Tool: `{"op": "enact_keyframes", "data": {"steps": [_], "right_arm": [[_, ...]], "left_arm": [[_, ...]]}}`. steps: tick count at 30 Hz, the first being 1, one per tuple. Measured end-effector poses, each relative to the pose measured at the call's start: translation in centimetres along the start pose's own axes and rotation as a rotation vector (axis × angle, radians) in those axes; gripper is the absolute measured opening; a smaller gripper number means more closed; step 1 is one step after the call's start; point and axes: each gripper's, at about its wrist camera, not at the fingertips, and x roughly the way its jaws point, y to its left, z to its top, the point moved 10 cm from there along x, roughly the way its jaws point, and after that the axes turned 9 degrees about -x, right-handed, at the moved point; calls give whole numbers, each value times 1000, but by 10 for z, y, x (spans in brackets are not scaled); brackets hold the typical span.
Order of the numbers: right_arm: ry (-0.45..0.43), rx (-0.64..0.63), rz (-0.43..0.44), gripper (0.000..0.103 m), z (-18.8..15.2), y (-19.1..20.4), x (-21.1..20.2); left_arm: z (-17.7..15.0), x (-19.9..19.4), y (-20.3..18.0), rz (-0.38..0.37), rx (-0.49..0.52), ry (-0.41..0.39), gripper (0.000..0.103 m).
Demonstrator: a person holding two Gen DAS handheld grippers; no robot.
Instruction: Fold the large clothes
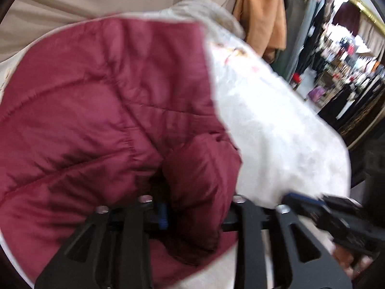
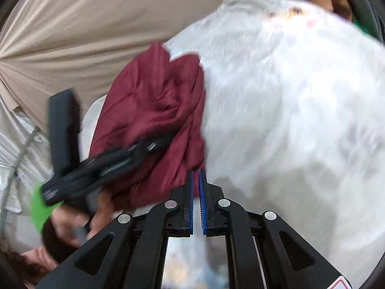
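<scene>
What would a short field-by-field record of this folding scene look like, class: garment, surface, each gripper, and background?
garment: maroon padded jacket, bunched up, lying on the surface
surface: white cloth cover
left gripper: jaws apart, a fold of the jacket bulging between them; whether the pads press on it is hidden
right gripper: jaws nearly shut, nothing between them, tips at the jacket's edge
background: beige curtain; an orange-brown garment hanging
image quality: motion-blurred
</scene>
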Motion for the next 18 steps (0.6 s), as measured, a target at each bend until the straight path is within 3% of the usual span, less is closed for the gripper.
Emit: {"op": "enact_keyframes", "data": {"steps": [1,4,7,8,9,10,14,18], "right_arm": [[-19,-16,-13,9,10,1,-5],[-70,-64,-24,10,36,6,-14],[-102,-100,-5,13,53,11,-21],[-109,-104,18,16,65,13,-20],[-111,-105,43,31,70,20,-12],[-108,-107,78,47,85,26,-3],[-56,-135,70,49,119,41,36],[17,-115,96,49,140,44,82]], "left_arm": [[3,-18,-6,-32,3,-34,54],[16,-84,-13,-92,25,-181,72],[32,-140,3,-79,-11,-337,80],[37,-153,16,-41,-35,-385,80],[40,-156,24,-19,-51,-397,80],[41,-154,34,4,-74,-395,80],[28,-118,55,52,-113,-295,74],[1,-65,35,29,-73,-163,67]]}}
